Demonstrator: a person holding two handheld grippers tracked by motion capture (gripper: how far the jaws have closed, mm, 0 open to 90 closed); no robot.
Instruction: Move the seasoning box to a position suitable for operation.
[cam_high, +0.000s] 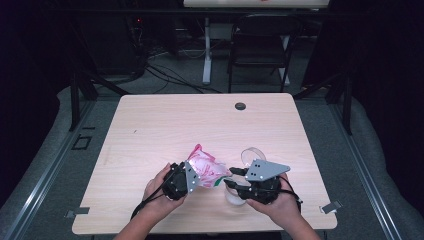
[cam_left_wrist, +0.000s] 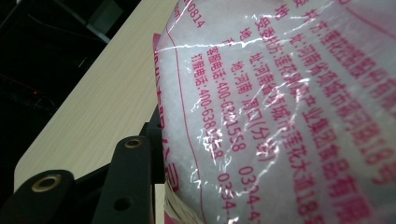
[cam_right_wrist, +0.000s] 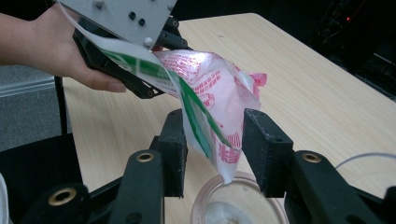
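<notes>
Bag (cam_high: 206, 169) and cup (cam_right_wrist: 238, 203) are what your next move turns on: the bag's lowest corner hangs straight above the clear cup's mouth, and that vertical line-up has to hold. Your left tool (cam_high: 176, 181) is clamped on the upper end of the pink-and-white printed plastic bag, lifting it off the table (cam_high: 165, 125) and tilting it so its long axis slopes down from your left hand toward your right. In the left gripper view the bag's film lies pressed against the one jaw that is visible there, with white grains showing through the plastic.

Your right tool (cam_right_wrist: 212, 149) is released: in the right gripper view its two black jaws stand on either side of the bag's lower corner, with a gap on each side, so the pads are not pressing the film. That corner hangs between them and points into the cup, which already has a little white powder or grain at the bottom. From above, the cup sits on the table just under the front of your right tool, with a second clear round piece, probably its lid (cam_high: 252, 154), lying just behind.

Judging by this, you are pouring. Your left hand controls the slope, and your right tool is the nearer one to steady the spout.
</notes>
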